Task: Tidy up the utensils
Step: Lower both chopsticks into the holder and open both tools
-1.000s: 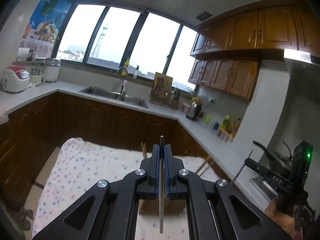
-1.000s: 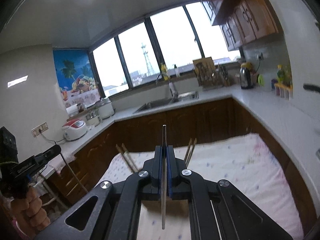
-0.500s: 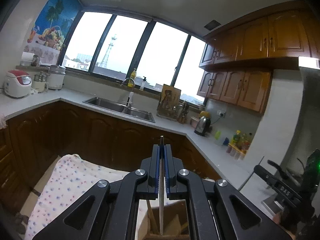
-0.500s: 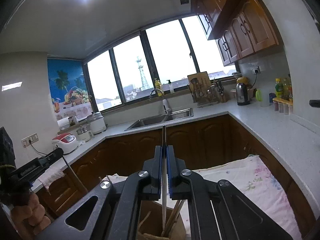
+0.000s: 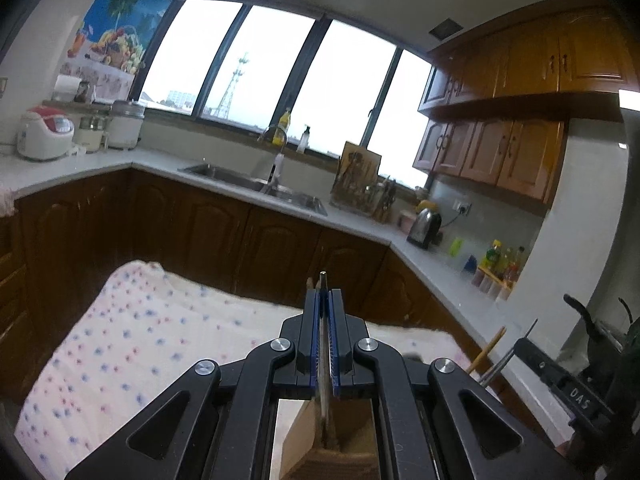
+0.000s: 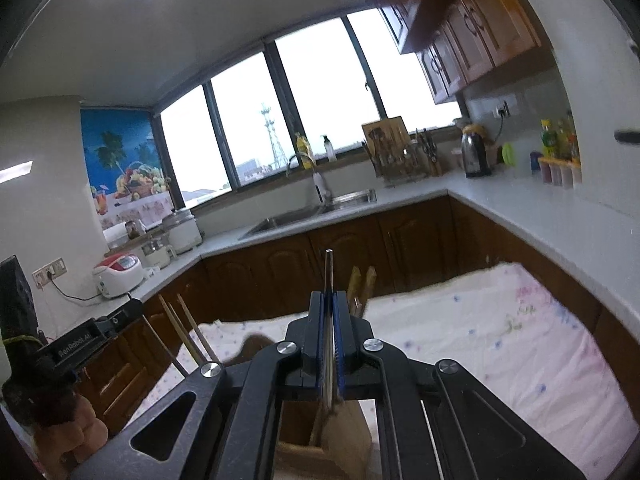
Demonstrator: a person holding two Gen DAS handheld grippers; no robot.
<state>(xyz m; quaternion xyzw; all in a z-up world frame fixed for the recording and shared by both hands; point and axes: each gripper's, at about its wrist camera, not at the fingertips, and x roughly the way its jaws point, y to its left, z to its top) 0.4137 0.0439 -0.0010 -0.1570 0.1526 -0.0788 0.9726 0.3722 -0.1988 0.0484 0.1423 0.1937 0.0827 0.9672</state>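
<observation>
The step in hand was, by my reading, the lowering of two metal utensils into a wooden holder box standing on a flowered cloth. Starting at the left, the left gripper had its jaws drawn tight on a thin metal rod, which stood near upright between the blue pads, its top poking out at twelve o'clock and its lower end reaching down to the mouth of the wooden holder at six o'clock; whether it was a chopstick or a utensil handle I could not tell. The cloth spread away toward nine o'clock. Over toward three o'clock in that same view, the right gripper showed side-on with sticks leaning up beside it. In its own camera its jaws were likewise clamped on a slim metal rod, upright, with wooden chopsticks rising just behind at one o'clock and the box rim at six o'clock. The next move would call for seating each rod fully inside a compartment, then parting the jaws without tipping the box or snagging the sticks already in it.
</observation>
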